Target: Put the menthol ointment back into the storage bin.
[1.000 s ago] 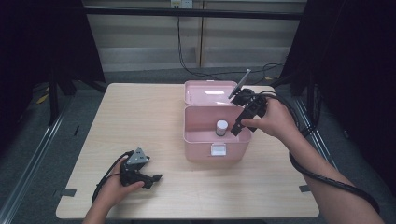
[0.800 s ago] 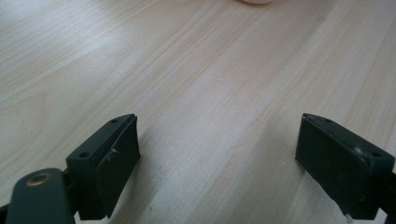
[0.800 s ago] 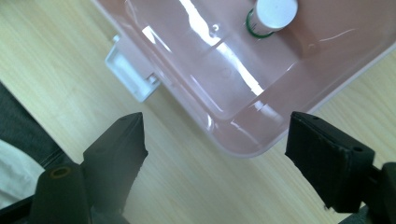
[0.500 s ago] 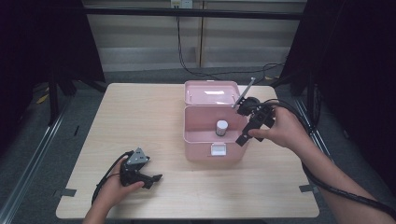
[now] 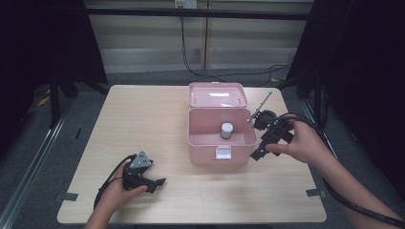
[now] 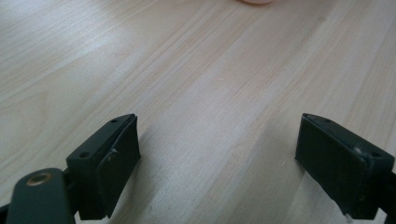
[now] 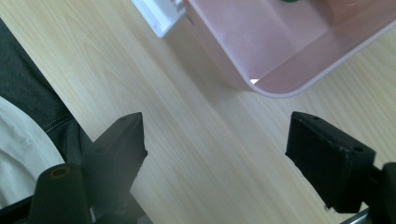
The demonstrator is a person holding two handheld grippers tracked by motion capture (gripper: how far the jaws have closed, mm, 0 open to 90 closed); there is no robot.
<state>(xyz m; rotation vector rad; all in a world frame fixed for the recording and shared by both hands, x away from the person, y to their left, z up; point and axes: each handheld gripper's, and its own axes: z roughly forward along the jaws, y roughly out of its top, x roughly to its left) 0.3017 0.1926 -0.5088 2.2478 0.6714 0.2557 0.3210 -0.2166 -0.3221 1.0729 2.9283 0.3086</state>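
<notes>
The pink box [image 5: 222,138] is standing open in the middle of the surface [image 5: 157,129], its lid [image 5: 217,94] tipped back on the far side. A small bottle [image 5: 227,130] with a white cap is sitting upright inside the box, toward its right half, so the putting-in looks done. What seems left is closing the lid, and perhaps snapping the white latch [image 5: 223,153] on the box's front wall.

The right gripper [image 5: 267,141] is hovering just right of the box, outside its wall, with its jaws standing wide and holding nothing (the right gripper view is looking down past the box's rounded corner [image 7: 275,88] at bare wood). It is not yet touching the lid.

The left gripper [image 5: 143,177] is resting on the surface well to the left of the box and nearer the person, its jaws also spread wide with only wood between them.
</notes>
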